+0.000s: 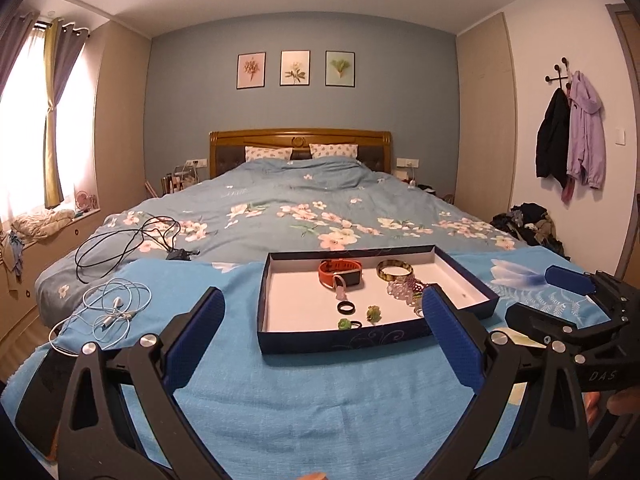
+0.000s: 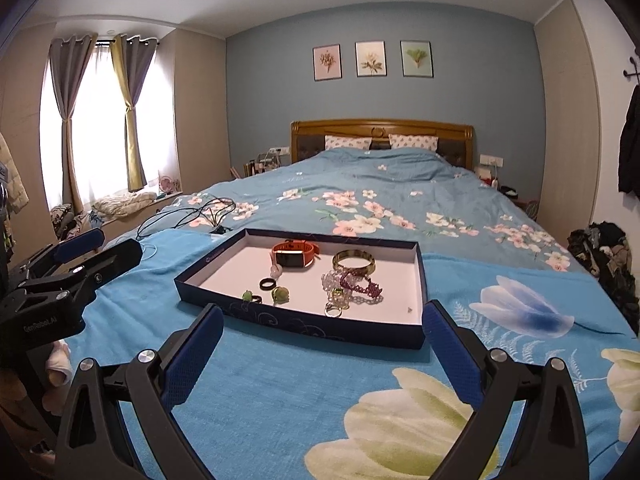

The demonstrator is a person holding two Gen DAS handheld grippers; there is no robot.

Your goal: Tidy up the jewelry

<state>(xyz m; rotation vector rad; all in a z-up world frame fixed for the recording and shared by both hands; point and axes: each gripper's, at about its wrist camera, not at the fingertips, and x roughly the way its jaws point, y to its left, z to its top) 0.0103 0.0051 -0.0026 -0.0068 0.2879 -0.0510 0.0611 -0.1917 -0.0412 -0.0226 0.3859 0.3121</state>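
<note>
A shallow dark blue box (image 1: 340, 340) (image 2: 296, 322) with a white floor lies on the blue cloth. Inside are an orange watch (image 1: 340, 273) (image 2: 296, 253), a gold bangle (image 1: 395, 270) (image 2: 353, 261), a black ring (image 1: 345, 307) (image 2: 267, 283), green rings (image 1: 374, 313) (image 2: 281, 294), and beaded bracelets (image 1: 402, 289) (image 2: 356, 286). My left gripper (image 1: 322, 320) is open and empty, just in front of the box; it also shows in the right wrist view (image 2: 100, 246). My right gripper (image 2: 322, 322) is open and empty, in front of the box; it also shows in the left wrist view (image 1: 560, 284).
White earphones (image 1: 114, 308) lie on the cloth left of the box. Black cables (image 1: 132, 240) (image 2: 192, 212) lie on the floral duvet (image 1: 320, 200) behind. A clothes pile (image 1: 528, 224) (image 2: 604, 252) sits at the right of the bed.
</note>
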